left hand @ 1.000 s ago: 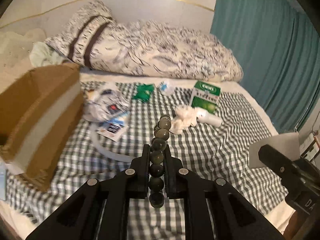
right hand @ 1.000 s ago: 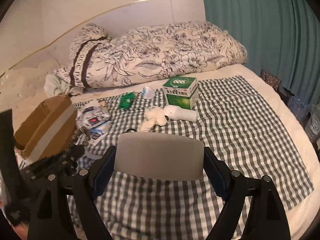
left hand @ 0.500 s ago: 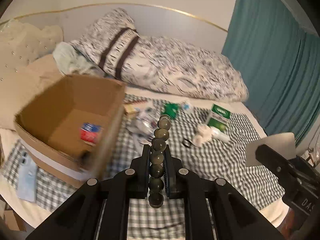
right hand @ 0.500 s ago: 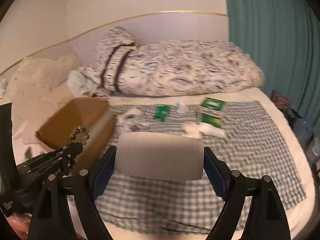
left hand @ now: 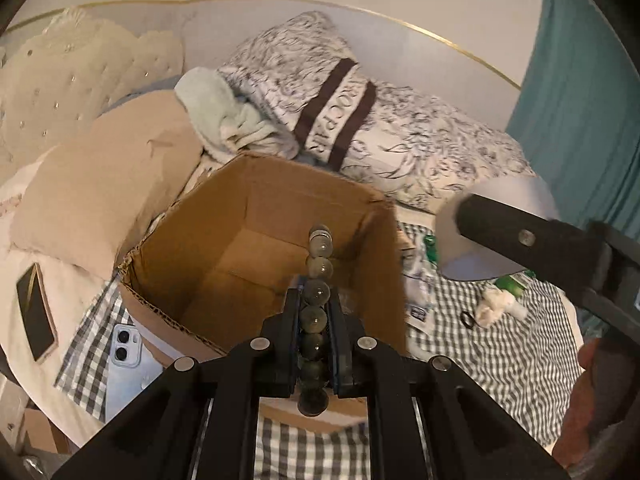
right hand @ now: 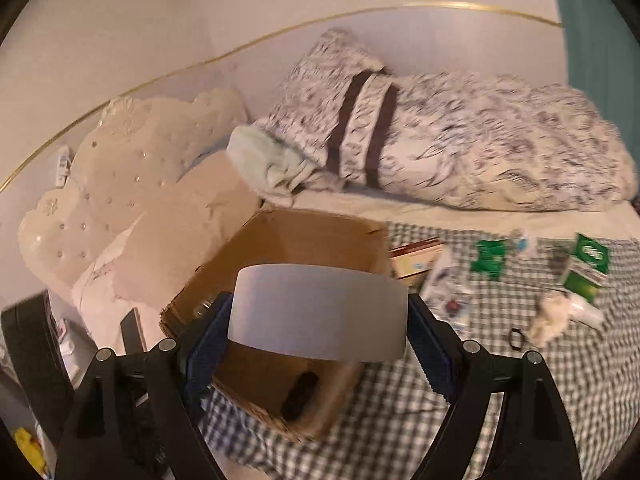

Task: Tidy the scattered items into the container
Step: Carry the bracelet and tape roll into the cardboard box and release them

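My left gripper [left hand: 314, 312] is shut on a dark green bead bracelet [left hand: 316, 300] and holds it over the open cardboard box [left hand: 192, 240]. My right gripper [right hand: 320, 332] is shut on a grey curved plate [right hand: 320, 312], above the same box [right hand: 304, 228]; that gripper and plate also show at the right in the left wrist view [left hand: 500, 216]. Scattered on the checked sheet to the right lie a green box [right hand: 588, 268], a green packet [right hand: 488, 258], a white tissue wad [right hand: 550, 320], a black ring [right hand: 516, 338] and plastic wrappers [right hand: 448, 292].
A patterned duvet [left hand: 380, 112] and beige pillows [left hand: 104, 176] lie behind the box. A blue phone [left hand: 126, 360] and a dark phone [left hand: 34, 316] lie left of the box near the bed edge. A teal curtain [left hand: 592, 100] hangs at the right.
Both grippers have swung left, from over the checked sheet to above the cardboard box, keeping the bracelet and grey plate in hand. The box interior now faces the left gripper.
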Demonstrator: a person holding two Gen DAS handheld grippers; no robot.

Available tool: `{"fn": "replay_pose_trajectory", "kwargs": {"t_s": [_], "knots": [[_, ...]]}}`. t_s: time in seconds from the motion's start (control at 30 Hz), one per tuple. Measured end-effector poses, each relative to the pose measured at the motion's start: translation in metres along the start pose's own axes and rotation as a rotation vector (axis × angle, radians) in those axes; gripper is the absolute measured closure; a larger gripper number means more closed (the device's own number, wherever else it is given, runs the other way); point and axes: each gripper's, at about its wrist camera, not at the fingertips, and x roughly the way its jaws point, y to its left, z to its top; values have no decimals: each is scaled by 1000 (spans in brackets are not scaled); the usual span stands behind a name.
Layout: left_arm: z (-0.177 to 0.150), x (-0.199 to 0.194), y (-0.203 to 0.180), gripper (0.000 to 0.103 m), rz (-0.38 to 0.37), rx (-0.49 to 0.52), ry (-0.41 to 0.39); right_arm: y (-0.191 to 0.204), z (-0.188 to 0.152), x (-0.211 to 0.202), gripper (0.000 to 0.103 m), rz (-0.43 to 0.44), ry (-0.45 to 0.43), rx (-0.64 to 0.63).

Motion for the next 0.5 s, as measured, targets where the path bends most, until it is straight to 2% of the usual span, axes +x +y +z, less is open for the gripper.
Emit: {"fn": "replay_pose_trajectory", "kwargs": {"t_s": [0.2, 0.3, 0.33, 0.37, 0.4, 0.43, 0.47, 0.5], "knots": [[-2, 27, 15, 92, 6, -8, 36, 12, 1, 56, 19, 22, 64, -16], [3, 33, 20, 91, 31, -33, 22, 11, 4, 75, 19, 33, 76, 17], [4, 34, 22, 88, 32, -36, 15, 9, 5, 80, 18, 44, 80, 35], [6, 34, 23, 83, 45, -41, 6, 9, 6, 84, 18, 52, 83, 47], [7, 34, 23, 65, 59, -47, -5, 8, 7, 87, 17, 63, 85, 66], [8, 32, 24, 39, 67, -54, -14, 7, 9, 89, 14, 67, 82, 77], [9, 30, 25, 31, 76, -63, -24, 5, 9, 87, 13, 71, 66, 83], [9, 28, 24, 28, 84, -70, -37, 4, 9, 86, 13, 68, 56, 78]]}}
